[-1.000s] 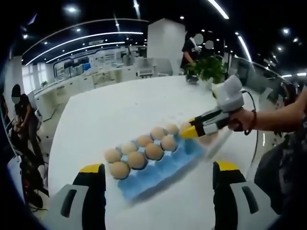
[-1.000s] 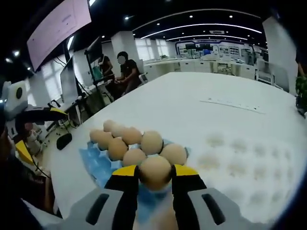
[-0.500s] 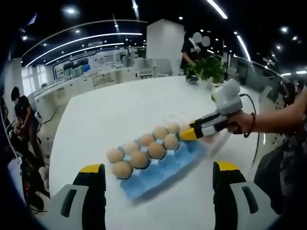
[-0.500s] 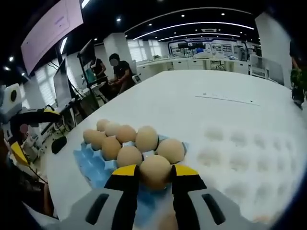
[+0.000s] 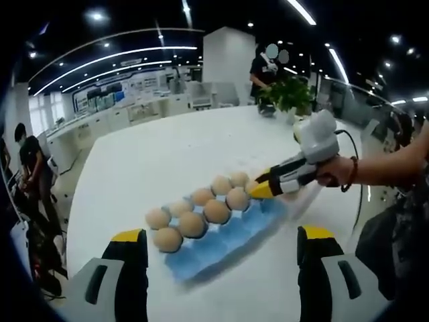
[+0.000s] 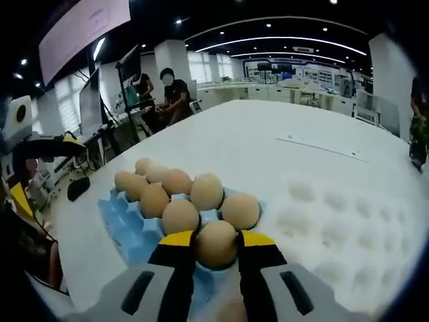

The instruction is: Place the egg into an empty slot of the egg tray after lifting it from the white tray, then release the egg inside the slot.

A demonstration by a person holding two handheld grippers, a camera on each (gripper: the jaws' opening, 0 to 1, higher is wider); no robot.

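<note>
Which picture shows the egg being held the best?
The right gripper view: the egg sits close up between the right gripper fingers. In the left gripper view that gripper hides most of it at the blue egg tray.

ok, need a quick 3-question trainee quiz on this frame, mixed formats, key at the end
1. True or false: the right gripper is shut on an egg at the near end of the blue egg tray.
2. Multiple choice: how does the left gripper stand? A) shut on an egg B) open, holding nothing C) pressing on the tray
3. Fill in: the white tray beside the blue one shows rows of ____ slots.

Key: 1 true; 2 B; 3 empty
</note>
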